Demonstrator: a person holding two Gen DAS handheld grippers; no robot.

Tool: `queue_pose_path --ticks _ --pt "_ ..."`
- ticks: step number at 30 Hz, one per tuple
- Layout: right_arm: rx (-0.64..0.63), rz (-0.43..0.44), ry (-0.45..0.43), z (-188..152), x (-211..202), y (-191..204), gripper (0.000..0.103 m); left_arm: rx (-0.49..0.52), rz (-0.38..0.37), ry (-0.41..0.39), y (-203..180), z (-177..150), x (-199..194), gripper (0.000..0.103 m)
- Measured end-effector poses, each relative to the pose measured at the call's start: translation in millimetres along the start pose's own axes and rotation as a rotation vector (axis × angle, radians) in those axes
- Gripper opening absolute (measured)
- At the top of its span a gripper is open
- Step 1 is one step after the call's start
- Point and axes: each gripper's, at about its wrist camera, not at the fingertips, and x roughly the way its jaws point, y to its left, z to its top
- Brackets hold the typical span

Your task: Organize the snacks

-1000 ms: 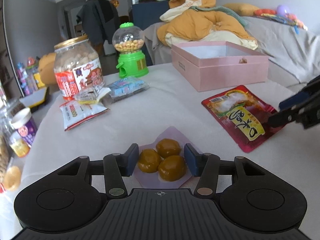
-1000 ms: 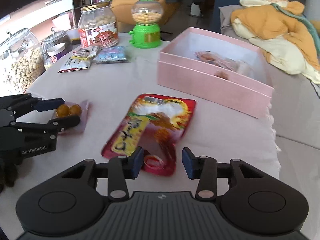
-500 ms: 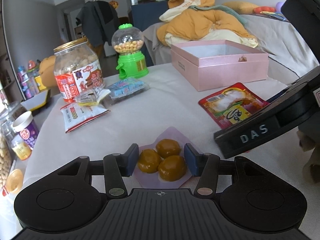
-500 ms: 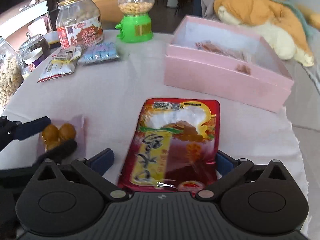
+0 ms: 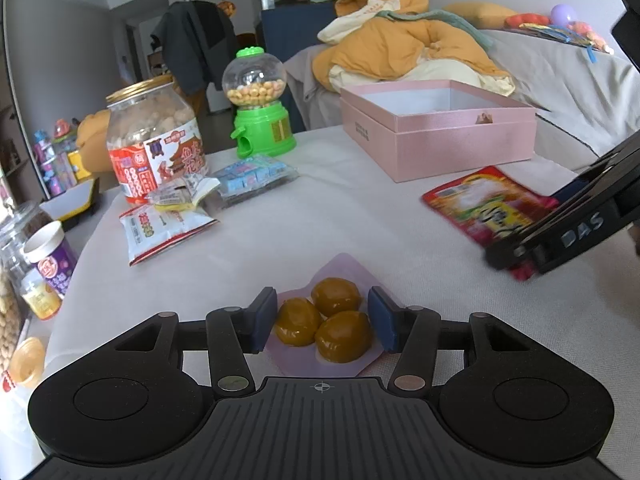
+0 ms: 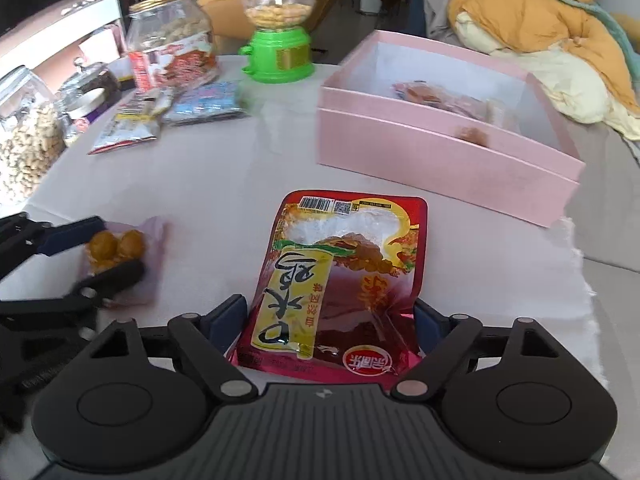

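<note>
- A purple-labelled cup [image 5: 50, 260] stands at the table's [image 5: 360, 208] far left edge.
- Behind it is a gold-lidded jar [image 5: 154, 140] of pale snacks, upright, with a red and white label.
- A white packet [image 5: 160, 232] lies flat in front of the jar, with smaller packets between them.
- Just right of these lies a blue pack [image 5: 252, 174]. A green dispenser [image 5: 260, 120] with a clear globe of yellow balls stands behind it.
- The left gripper [image 5: 322, 308] sits low over the near middle of the table, about half open. Its blue pads [image 5: 264, 320] lie against both sides of the candy pack [image 5: 344, 336], a clear wrap with three brown-yellow balls. The pack rests on the cloth, gripped between the pads.
- The pink box [image 5: 460, 144] stands open at the back right, well apart from the candy pack. A few wrapped snacks [image 6: 440, 100] lie inside it.
- The red pouch [image 6: 340, 272] lies lengthwise in front of the box, barcode end towards it.
- The right gripper [image 6: 330, 306] straddles the pouch's near end. Its jaws have just been closing and stand fairly wide. The pads meet the pouch's two side edges, and the right edge crumples slightly against its pad.
- Orange bedding [image 5: 400, 52] is heaped on the sofa behind the box.
</note>
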Motion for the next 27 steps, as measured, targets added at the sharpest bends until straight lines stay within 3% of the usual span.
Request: queue_pose_path --ticks 6,8,9,10,12,18,23,27 --pt "0.067 -0.027 -0.002 -15 -11 -44 0.084 0.023 0.019 -0.008 -5 2 -4 0.053" --pt "0.089 -0.036 0.005 -20 -16 -58 0.082 -0.04 -0.023 -0.022 -2 7 -8 0.044" --pt "0.107 -0.038 0.009 -22 -19 -65 0.081 -0.078 -0.034 -0.036 0 12 -10 0.001" --pt "0.122 -0.036 0.011 -23 -23 -71 0.08 -0.108 -0.056 -0.05 2 18 -12 0.01" --pt "0.145 -0.021 0.005 -26 -29 -83 0.079 -0.141 -0.088 -0.094 2 40 -18 0.01" --pt "0.196 0.046 -0.057 -32 -59 -109 0.078 -0.035 -0.103 -0.188 -16 92 -34 0.01" --pt "0.202 0.082 -0.091 -32 -72 -111 0.078 -0.04 -0.098 -0.137 -10 74 -26 0.011" --pt "0.166 0.082 -0.052 -36 -57 -97 0.078 -0.068 -0.206 -0.046 -2 39 -20 0.012"
